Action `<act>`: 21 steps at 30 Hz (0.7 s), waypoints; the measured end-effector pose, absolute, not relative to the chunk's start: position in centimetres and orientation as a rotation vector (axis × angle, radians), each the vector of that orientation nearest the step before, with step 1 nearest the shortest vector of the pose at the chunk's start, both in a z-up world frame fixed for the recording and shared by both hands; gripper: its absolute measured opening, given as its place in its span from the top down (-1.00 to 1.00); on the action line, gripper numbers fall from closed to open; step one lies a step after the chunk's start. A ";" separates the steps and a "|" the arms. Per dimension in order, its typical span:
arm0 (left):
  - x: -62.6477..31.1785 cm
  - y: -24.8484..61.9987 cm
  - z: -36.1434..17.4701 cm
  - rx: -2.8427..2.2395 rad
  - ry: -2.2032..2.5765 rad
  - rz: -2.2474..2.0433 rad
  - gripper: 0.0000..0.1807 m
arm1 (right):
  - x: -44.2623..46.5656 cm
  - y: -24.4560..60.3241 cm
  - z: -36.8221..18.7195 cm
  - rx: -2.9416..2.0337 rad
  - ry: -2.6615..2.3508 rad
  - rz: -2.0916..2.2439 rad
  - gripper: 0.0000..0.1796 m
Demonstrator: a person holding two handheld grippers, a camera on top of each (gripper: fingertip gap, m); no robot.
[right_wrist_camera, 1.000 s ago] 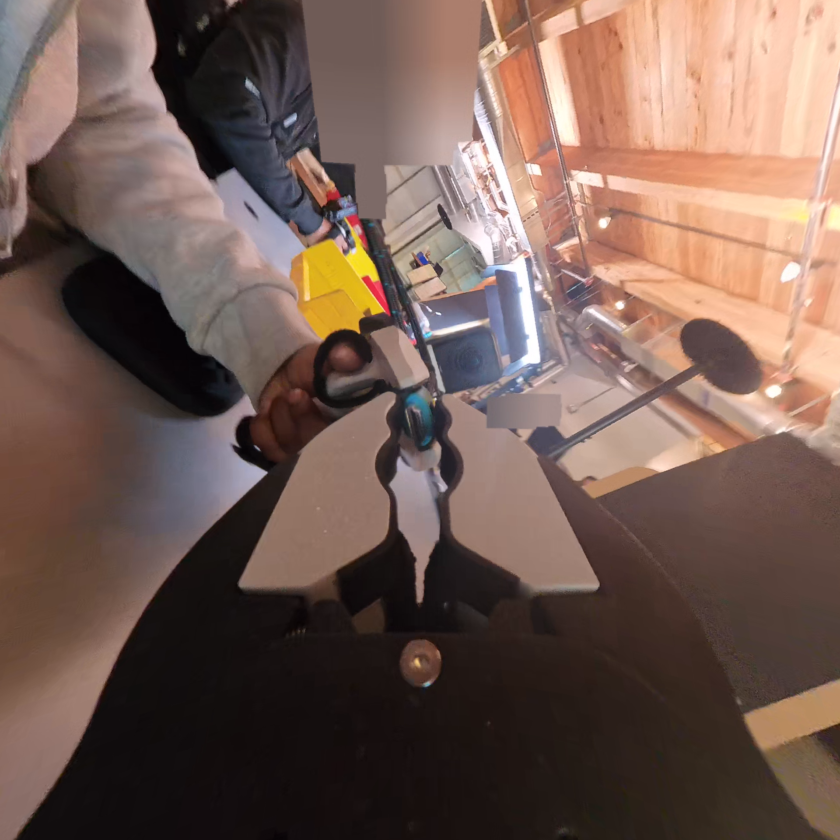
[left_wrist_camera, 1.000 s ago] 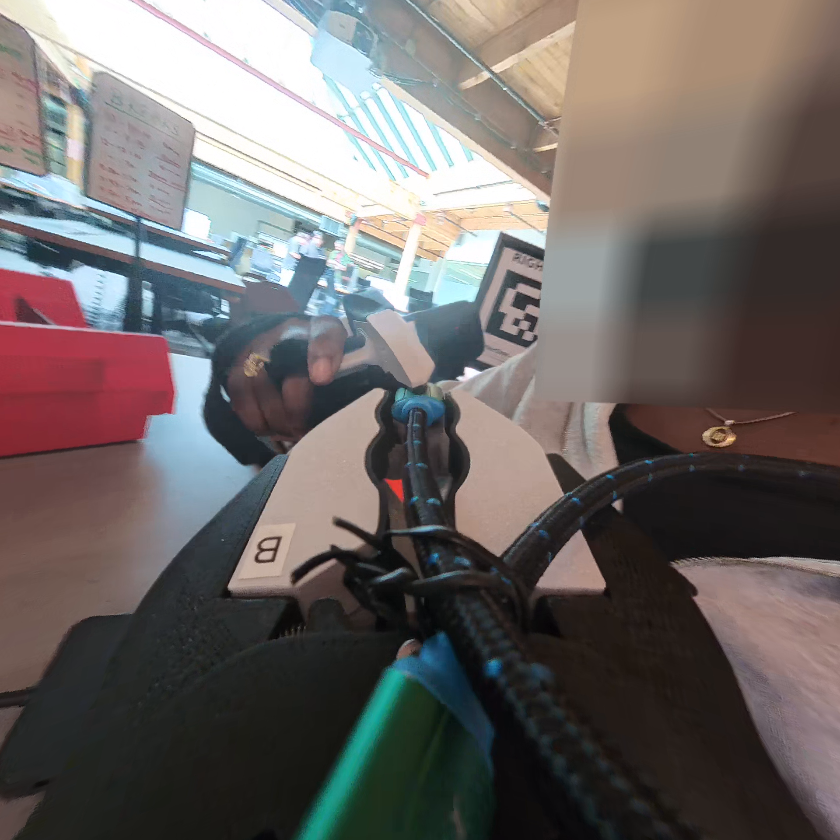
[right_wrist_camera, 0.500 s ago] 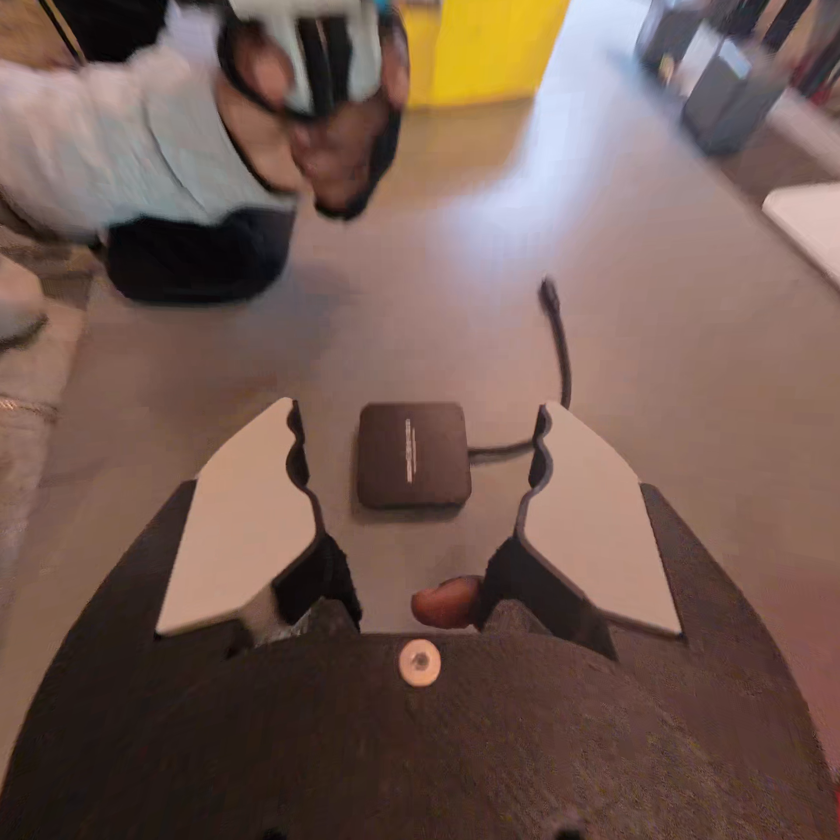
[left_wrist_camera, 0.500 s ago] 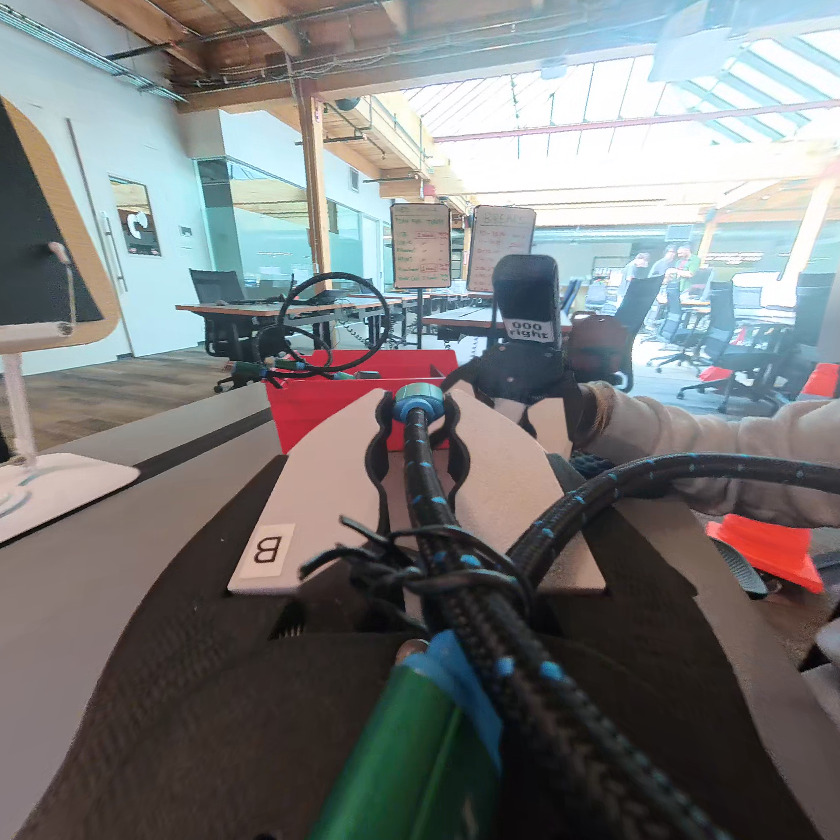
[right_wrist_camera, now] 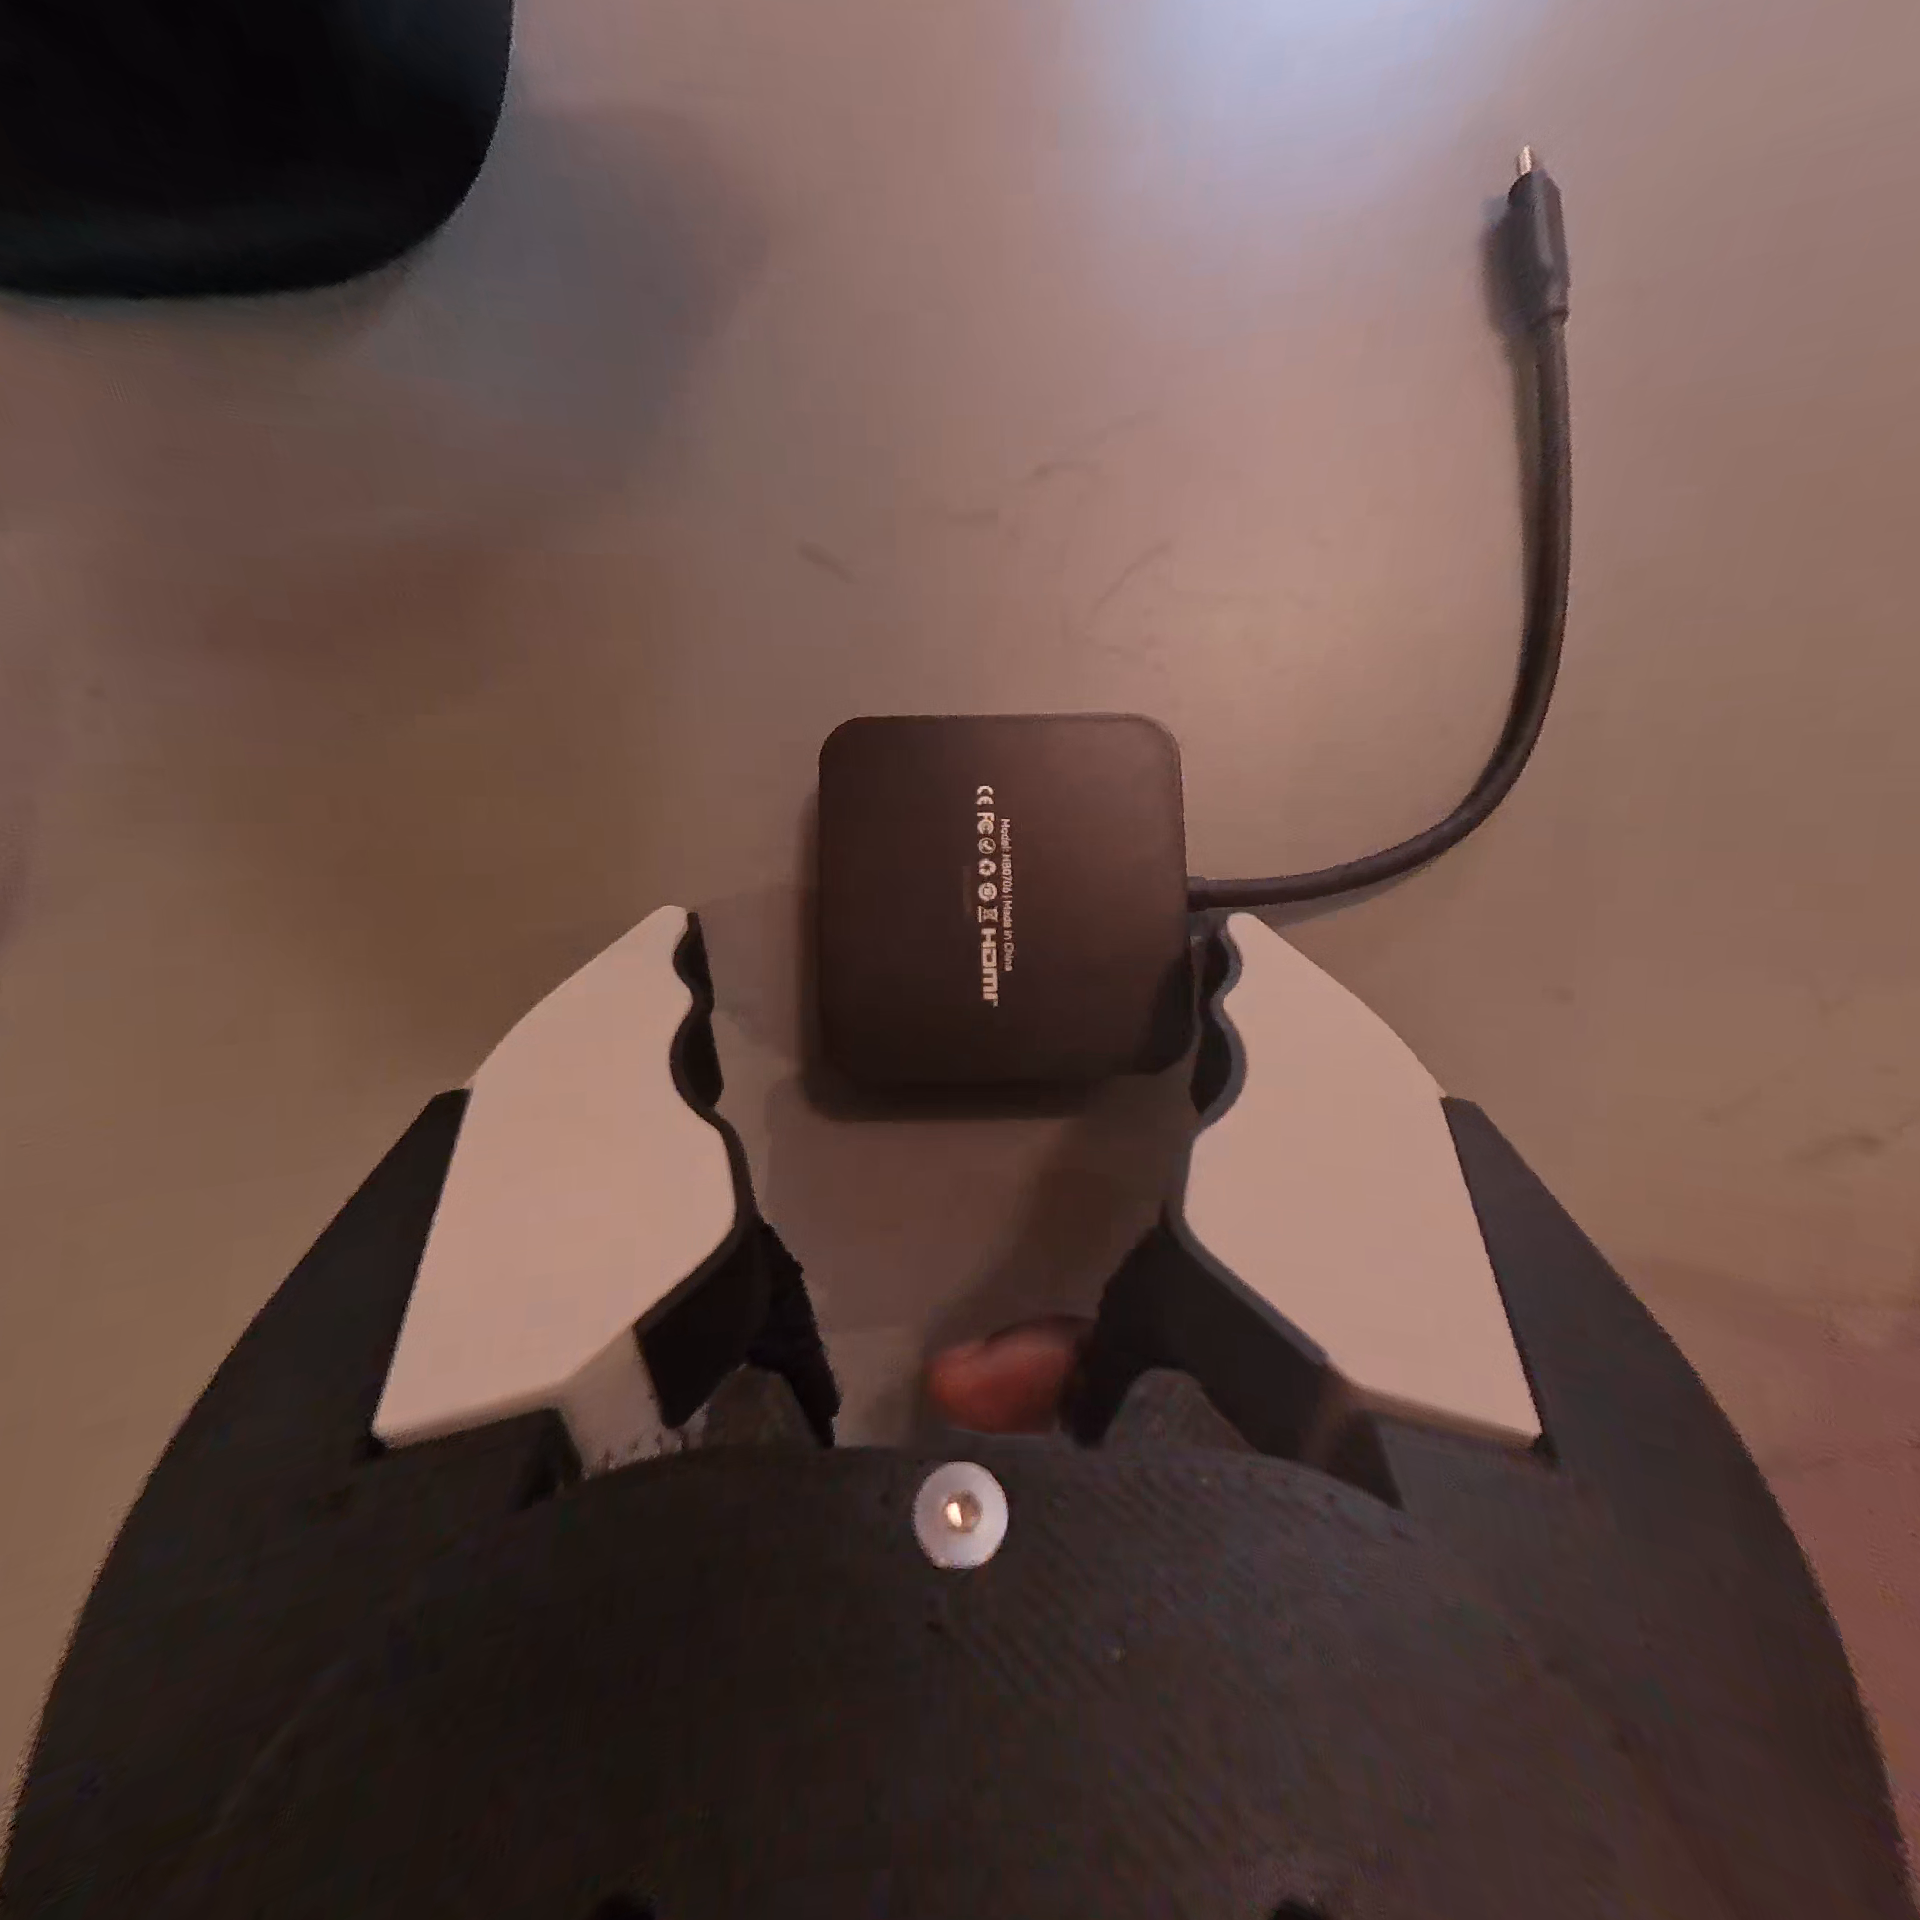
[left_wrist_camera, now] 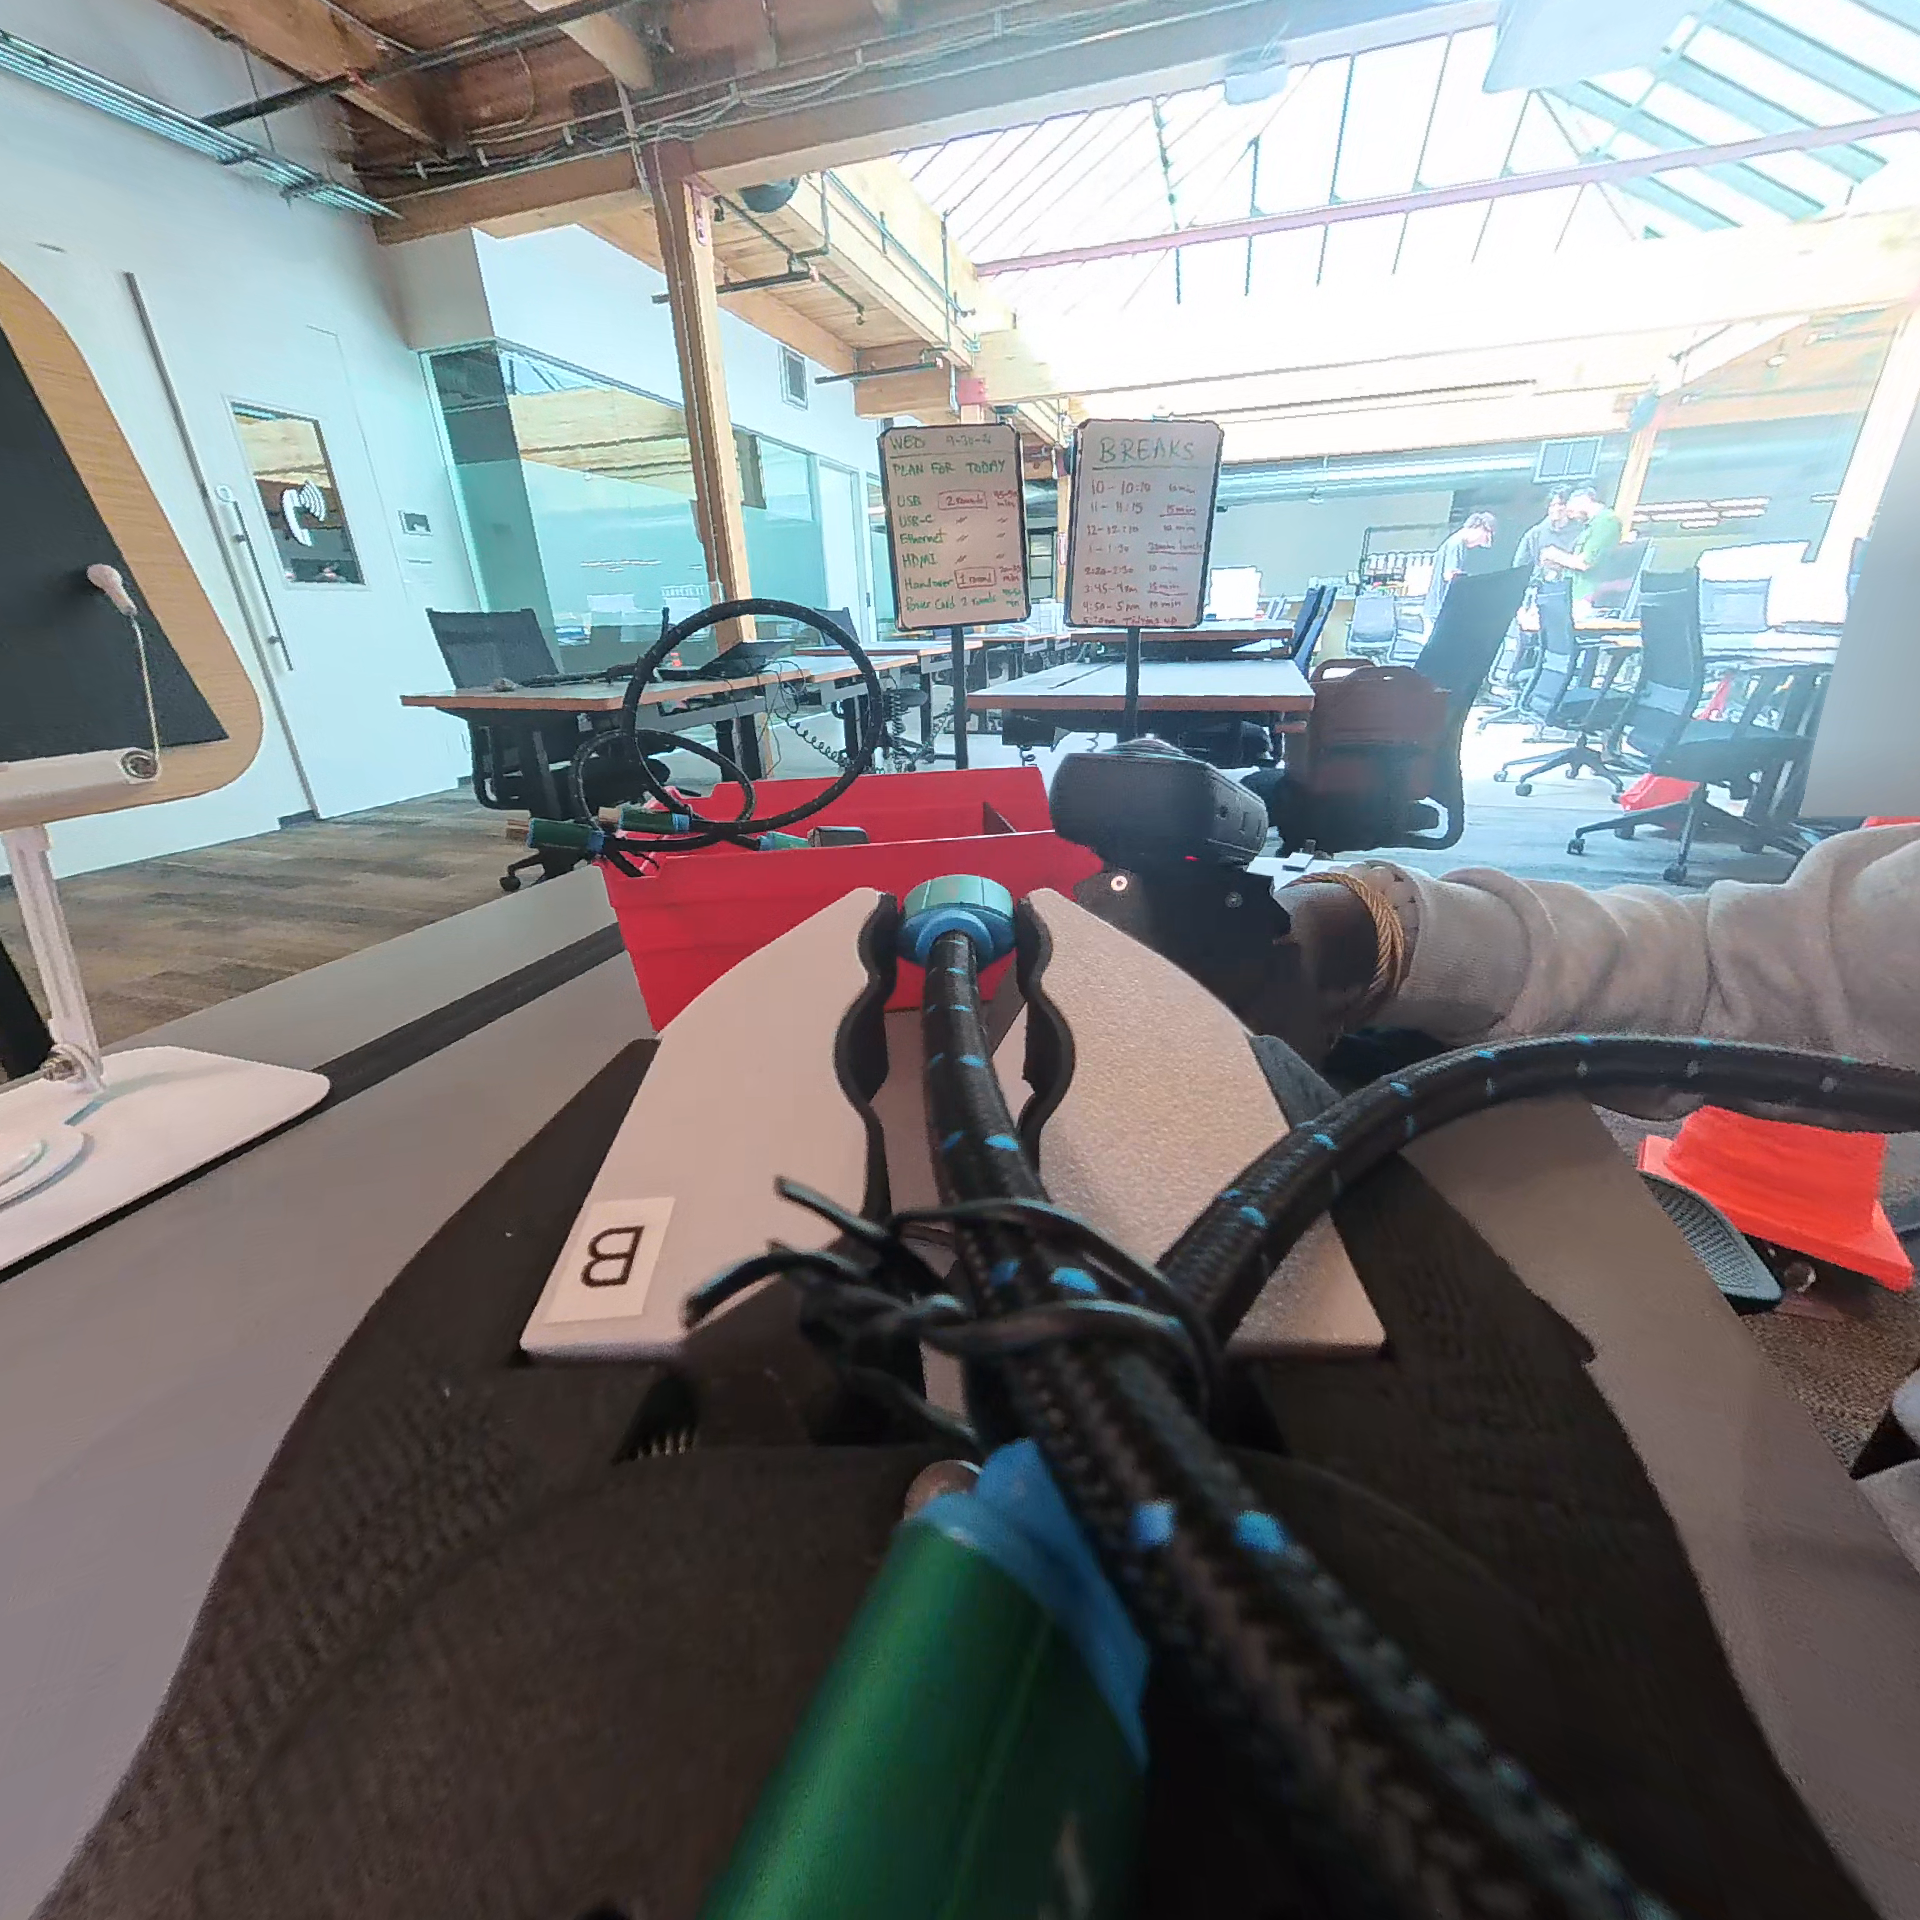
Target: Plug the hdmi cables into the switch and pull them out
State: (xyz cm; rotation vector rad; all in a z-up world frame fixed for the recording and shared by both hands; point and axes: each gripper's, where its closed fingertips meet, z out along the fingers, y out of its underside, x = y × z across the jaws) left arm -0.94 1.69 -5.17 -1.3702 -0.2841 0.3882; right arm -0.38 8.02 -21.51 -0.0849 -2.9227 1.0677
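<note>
While left gripper (left_wrist_camera: 951,935) clamps cable (left_wrist_camera: 971,1081), spread right gripper (right_wrist_camera: 956,997) straddling centre-frame switch (right_wrist_camera: 997,899); next, closing squarely.

a red bin (left_wrist_camera: 790,914) sits on the grey table (left_wrist_camera: 260,1195); two whiteboards (left_wrist_camera: 1039,525) stand beyond.

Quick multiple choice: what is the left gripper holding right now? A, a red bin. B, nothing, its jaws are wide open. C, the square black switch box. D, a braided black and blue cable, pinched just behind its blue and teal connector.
D: the left gripper is shut on the braided cable, whose connector pokes out past the fingertips.
</note>
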 end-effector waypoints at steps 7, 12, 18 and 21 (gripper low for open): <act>-0.8 1.7 -5.1 -1.378 -0.275 0.388 0.77 | -2.0 7.2 -21.1 -0.127 -2.825 1.216 0.23; 0.7 1.6 -4.1 -1.351 -0.170 0.334 0.77 | -1.0 6.3 -13.9 0.057 -2.532 1.836 0.25; 2.7 3.2 -5.5 -1.459 -0.009 0.339 0.77 | 0.0 7.4 -10.3 0.147 -2.371 1.977 0.25; 3.1 3.9 -6.7 -1.528 0.052 0.386 0.77 | 0.8 7.1 -10.7 0.208 -2.410 1.936 0.25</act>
